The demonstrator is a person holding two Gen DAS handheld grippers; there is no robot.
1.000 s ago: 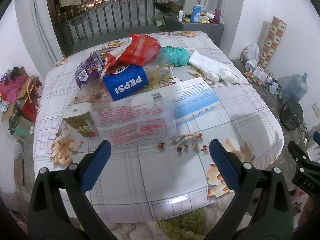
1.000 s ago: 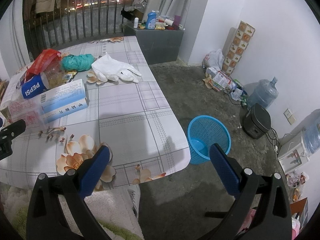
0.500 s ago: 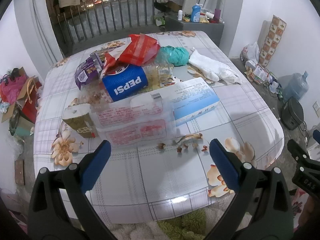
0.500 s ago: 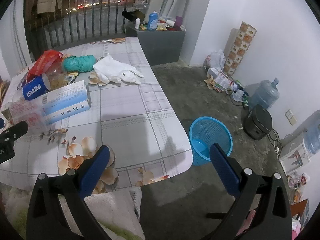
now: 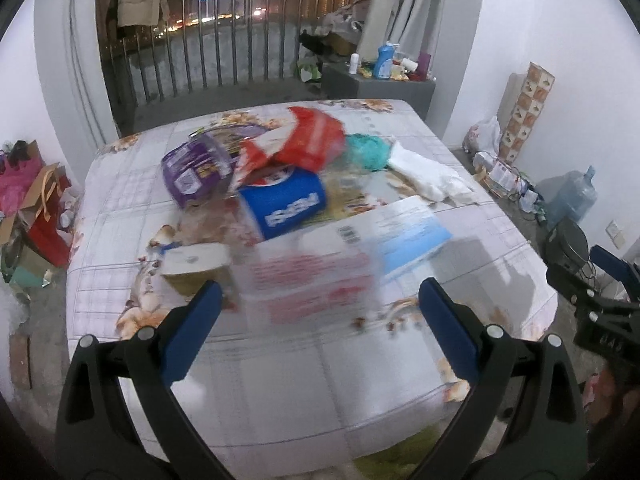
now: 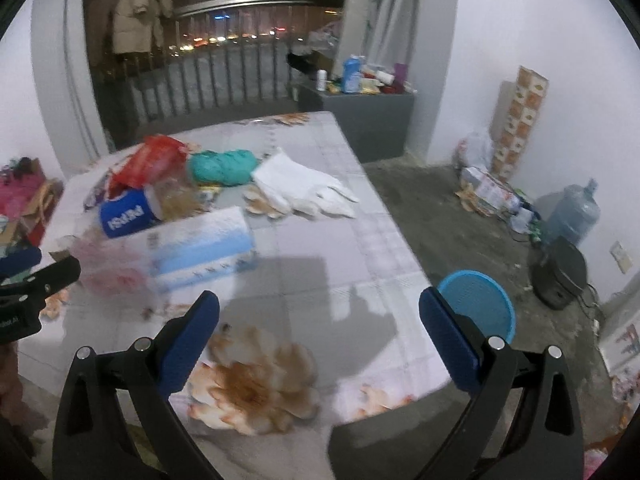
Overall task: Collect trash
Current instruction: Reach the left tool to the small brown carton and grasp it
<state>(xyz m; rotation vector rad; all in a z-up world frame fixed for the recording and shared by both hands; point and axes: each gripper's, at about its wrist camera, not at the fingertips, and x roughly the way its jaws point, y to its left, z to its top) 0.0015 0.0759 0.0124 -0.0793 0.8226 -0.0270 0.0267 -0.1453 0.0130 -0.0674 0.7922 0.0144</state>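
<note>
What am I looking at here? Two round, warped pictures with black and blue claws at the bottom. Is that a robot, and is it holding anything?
There is no robot. A person holds a two-finger gripper in each hand, and each gripper carries a wide-angle camera looking along its fingers, which is why the pictures bulge. One picture comes from the left gripper, the other from the right gripper. Both stand open and hold nothing. In front lies a table with a flowered cloth, piled with rubbish: a blue Pepsi wrapper, a red bag, a purple packet, a clear plastic box, a blue and white carton and white gloves. A blue basket stands on the floor beside the table.
</note>
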